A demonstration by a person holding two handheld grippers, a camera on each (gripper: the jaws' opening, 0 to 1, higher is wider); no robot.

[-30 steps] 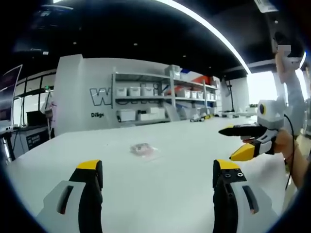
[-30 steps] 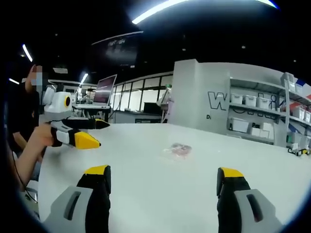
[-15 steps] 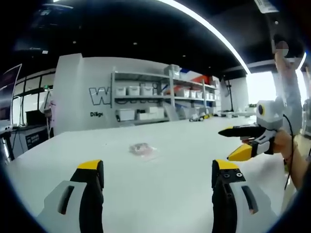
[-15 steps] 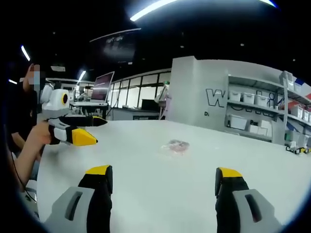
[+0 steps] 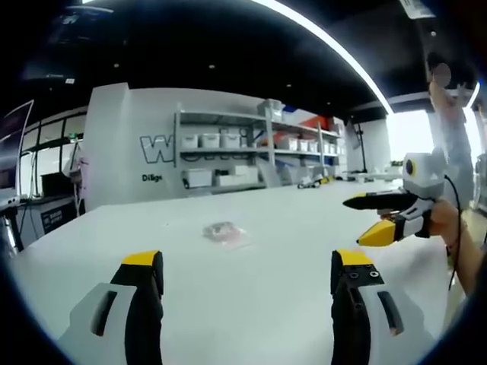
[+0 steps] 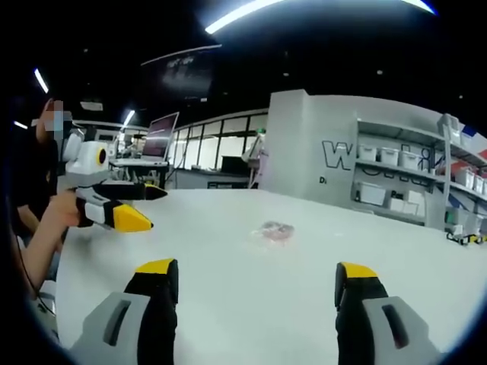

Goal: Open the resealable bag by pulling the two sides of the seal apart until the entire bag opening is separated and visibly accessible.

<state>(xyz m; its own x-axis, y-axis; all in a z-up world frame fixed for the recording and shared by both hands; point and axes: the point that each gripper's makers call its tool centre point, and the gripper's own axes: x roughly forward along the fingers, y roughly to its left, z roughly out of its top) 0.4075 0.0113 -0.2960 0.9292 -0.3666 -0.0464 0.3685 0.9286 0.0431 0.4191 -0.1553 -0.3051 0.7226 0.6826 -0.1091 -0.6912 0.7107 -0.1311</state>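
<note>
Lying flat near the middle of the white worktop (image 5: 251, 304), the small resealable bag (image 5: 224, 233) sits well apart from both tongs, untouched. Left tongs (image 5: 247, 268) and right tongs (image 6: 253, 274) hover spread wide and empty, flanking it, probably staged to take one seal side each. Bare surface surrounds the bag; the worktop's edges lie far off.

Slight camera drift (bag (image 5: 224, 232) unmoved).
</note>
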